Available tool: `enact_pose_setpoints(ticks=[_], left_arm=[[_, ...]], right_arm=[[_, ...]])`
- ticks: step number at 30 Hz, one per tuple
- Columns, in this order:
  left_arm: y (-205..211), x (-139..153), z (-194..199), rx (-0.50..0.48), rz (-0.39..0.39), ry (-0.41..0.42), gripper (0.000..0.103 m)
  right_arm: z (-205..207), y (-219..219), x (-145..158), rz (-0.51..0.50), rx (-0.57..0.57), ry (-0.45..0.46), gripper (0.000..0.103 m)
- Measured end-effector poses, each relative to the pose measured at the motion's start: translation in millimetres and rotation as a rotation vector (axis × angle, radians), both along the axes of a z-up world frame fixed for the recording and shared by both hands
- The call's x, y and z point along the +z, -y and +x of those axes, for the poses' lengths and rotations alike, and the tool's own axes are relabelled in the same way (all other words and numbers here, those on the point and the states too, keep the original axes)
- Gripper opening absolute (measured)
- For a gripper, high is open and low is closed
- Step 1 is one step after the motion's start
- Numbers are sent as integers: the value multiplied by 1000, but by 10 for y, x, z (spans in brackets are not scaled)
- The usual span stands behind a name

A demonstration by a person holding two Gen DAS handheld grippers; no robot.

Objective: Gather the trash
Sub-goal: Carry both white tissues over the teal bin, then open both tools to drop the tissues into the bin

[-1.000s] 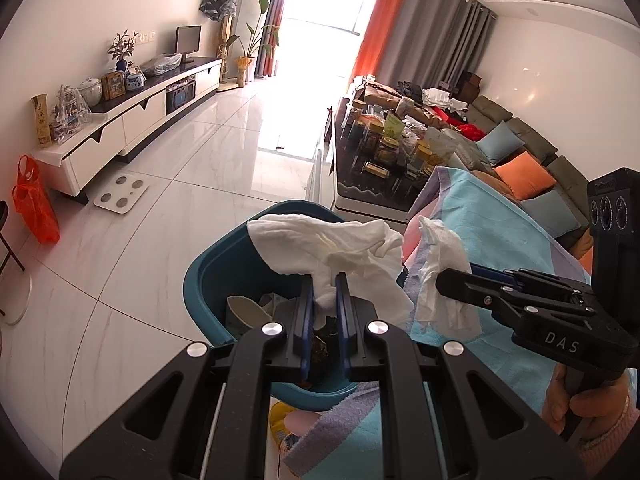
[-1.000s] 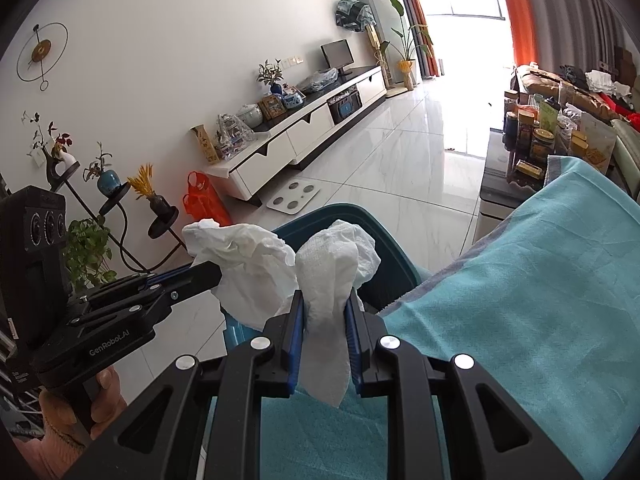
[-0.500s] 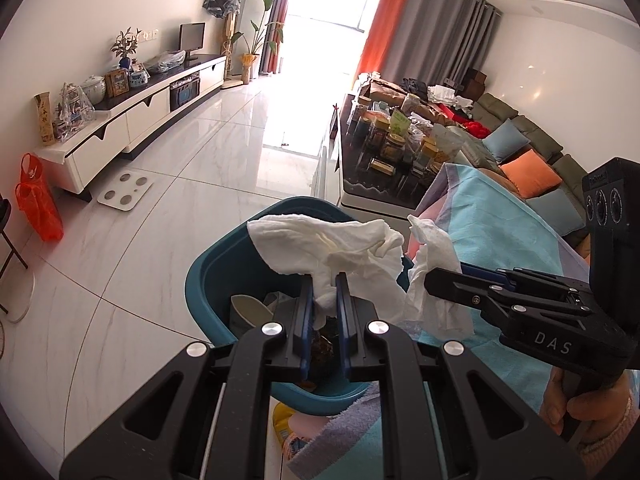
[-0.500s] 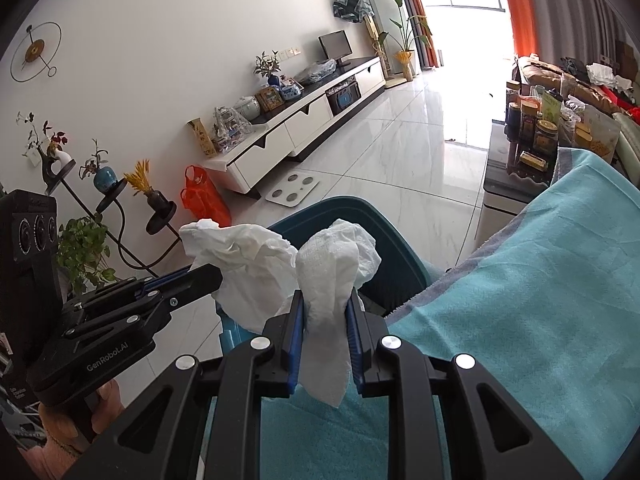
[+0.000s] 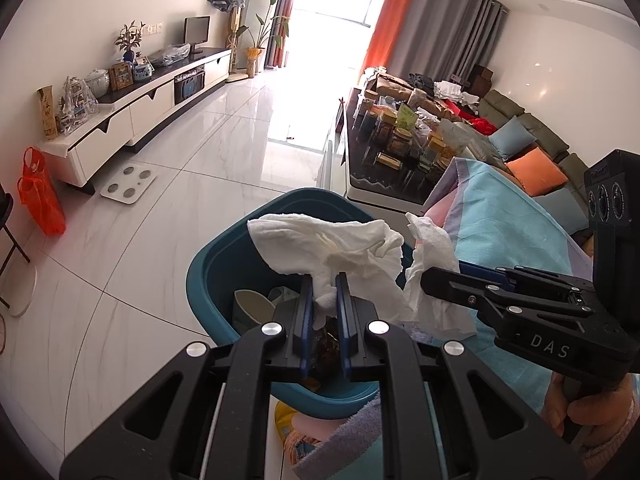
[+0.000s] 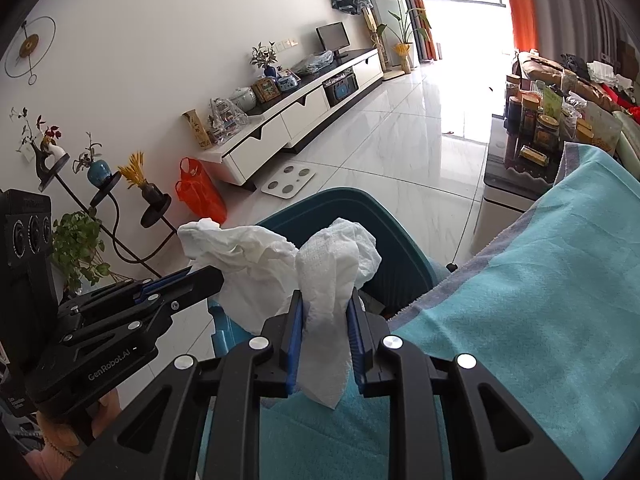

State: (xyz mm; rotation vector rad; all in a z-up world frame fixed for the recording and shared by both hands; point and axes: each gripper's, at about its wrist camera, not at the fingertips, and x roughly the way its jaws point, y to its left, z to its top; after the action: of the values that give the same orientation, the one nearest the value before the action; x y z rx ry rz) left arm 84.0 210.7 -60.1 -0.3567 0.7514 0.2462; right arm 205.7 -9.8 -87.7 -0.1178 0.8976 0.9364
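Two crumpled white tissues hang over the teal bin (image 5: 216, 264): the left gripper (image 5: 323, 280) pinches the larger tissue (image 5: 320, 240), the right gripper (image 6: 323, 296) clamps the smaller tissue (image 6: 332, 280). A teal blanket (image 6: 520, 320) lies beside.

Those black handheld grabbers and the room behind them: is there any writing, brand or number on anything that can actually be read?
"DAS": white letters on the black body of the right gripper, seen from the left wrist view.
"GenRobot.AI": white letters on the black body of the left gripper, seen from the right wrist view; smaller lines beneath it are too blurred to read.
Labels on the jars and boxes on the dark coffee table: too small to read.
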Motion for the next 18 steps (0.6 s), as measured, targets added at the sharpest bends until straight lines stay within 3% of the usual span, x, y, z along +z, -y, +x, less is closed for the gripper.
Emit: enact_pose_setpoints(ticks=[18], left_arm=[[-53, -164, 149, 27, 12, -35, 14]], right_arm=[[91, -213, -43, -34, -5, -21, 24]])
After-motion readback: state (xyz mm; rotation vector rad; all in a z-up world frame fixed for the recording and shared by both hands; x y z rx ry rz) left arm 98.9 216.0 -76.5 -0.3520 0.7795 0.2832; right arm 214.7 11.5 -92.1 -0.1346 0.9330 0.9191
